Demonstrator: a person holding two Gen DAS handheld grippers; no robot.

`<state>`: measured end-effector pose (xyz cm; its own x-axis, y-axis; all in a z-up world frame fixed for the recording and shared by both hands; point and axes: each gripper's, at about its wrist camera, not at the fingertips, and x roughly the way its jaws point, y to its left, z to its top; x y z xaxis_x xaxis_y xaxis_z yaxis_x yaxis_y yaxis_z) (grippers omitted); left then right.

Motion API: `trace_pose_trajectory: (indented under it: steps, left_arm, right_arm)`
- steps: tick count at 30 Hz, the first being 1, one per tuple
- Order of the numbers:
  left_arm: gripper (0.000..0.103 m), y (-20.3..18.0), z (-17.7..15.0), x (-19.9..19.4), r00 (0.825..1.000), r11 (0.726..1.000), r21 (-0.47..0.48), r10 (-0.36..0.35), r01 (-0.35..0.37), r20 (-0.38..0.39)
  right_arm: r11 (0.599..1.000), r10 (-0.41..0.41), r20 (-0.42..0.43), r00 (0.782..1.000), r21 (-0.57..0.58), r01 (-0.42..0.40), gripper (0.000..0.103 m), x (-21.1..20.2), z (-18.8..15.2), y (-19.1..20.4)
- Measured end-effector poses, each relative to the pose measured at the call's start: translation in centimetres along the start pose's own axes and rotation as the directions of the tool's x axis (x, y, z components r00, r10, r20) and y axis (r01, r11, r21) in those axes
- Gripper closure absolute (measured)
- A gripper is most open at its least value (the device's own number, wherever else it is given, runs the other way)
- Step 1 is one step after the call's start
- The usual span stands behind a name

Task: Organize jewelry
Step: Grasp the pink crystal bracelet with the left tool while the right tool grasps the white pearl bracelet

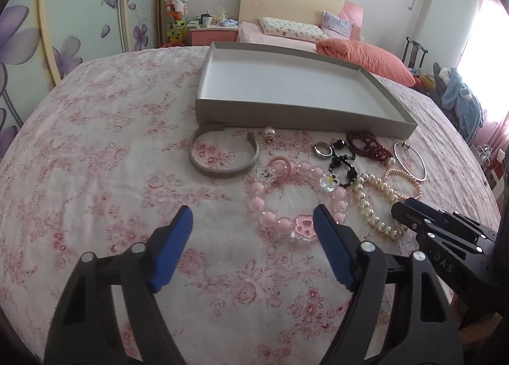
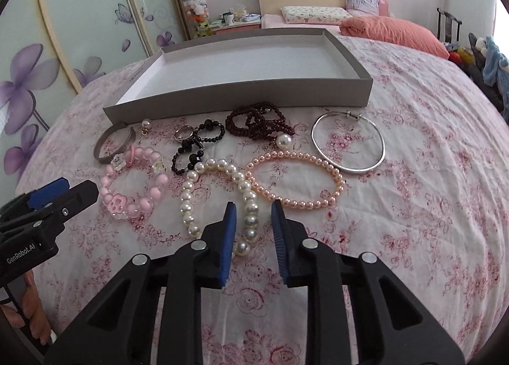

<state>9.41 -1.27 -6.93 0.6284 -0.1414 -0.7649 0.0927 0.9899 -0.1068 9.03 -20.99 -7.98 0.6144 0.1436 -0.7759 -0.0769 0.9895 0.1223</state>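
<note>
The left hand-held gripper [image 1: 253,221] hangs over a bed [image 1: 95,174] with a pink floral sheet, its blue-padded jaws standing wide with nothing between them but sheet and the near edge of a pink bead bracelet [image 1: 297,196]. One blue pad lies just over that bracelet's clear flower charm. The right hand-held gripper [image 2: 254,215] has its jaws narrowed but not closed, a gap showing between the pads. A strand of the white pearl bracelet [image 2: 219,193] runs through that gap; whether the pads touch the pearls cannot be told.

The jewelry is laid out on the sheet beyond both grippers. From left to right in the right wrist view: a grey cuff bangle [image 2: 113,145], the pink bead bracelet, a small ring [image 2: 183,133], a black bead bracelet [image 2: 197,148], the white pearls, a dark red bead strand [image 2: 257,123], a peach pearl bracelet [image 2: 296,178] and a thin silver bangle [image 2: 348,142].

Behind the jewelry an open, shallow grey box [image 2: 241,97] rests on the sheet, its near wall just beyond the pieces. Bare sheet spreads wide to the left of the left gripper and to the right of the silver bangle. The two grippers are close side by side.
</note>
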Motion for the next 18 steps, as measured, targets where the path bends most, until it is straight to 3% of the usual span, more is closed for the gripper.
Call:
trace_pose_trajectory:
  steps: [4,12,15,16,18]
  left_arm:
    - [0.039,-0.5,0.6,1.0,1.000,1.000,0.014,0.007,-0.007,-0.025]
    - [0.058,-1.3,1.1,2.6,0.998,1.000,0.021,0.010,-0.008,-0.069]
    - [0.069,-1.4,1.3,2.7,0.997,1.000,0.015,0.003,-0.002,-0.071]
    - [0.084,-1.5,1.3,2.8,0.997,1.000,0.015,0.015,-0.014,-0.079]
    - [0.087,-1.4,1.2,3.1,0.996,1.000,0.009,0.010,-0.009,-0.085]
  right_arm:
    - [0.998,-0.040,0.004,0.999,-0.058,0.040,0.087,0.0,-0.1,0.4]
    - [0.996,-0.043,0.005,0.999,-0.077,0.043,0.087,0.0,-0.2,0.1]
    - [0.996,-0.042,0.005,0.999,-0.078,0.043,0.087,-0.1,-0.3,0.1]
    - [0.996,-0.042,0.006,0.999,-0.078,0.042,0.087,-0.1,-0.3,0.2]
    - [0.996,-0.035,0.008,0.999,-0.080,0.036,0.092,-0.1,-0.3,0.2]
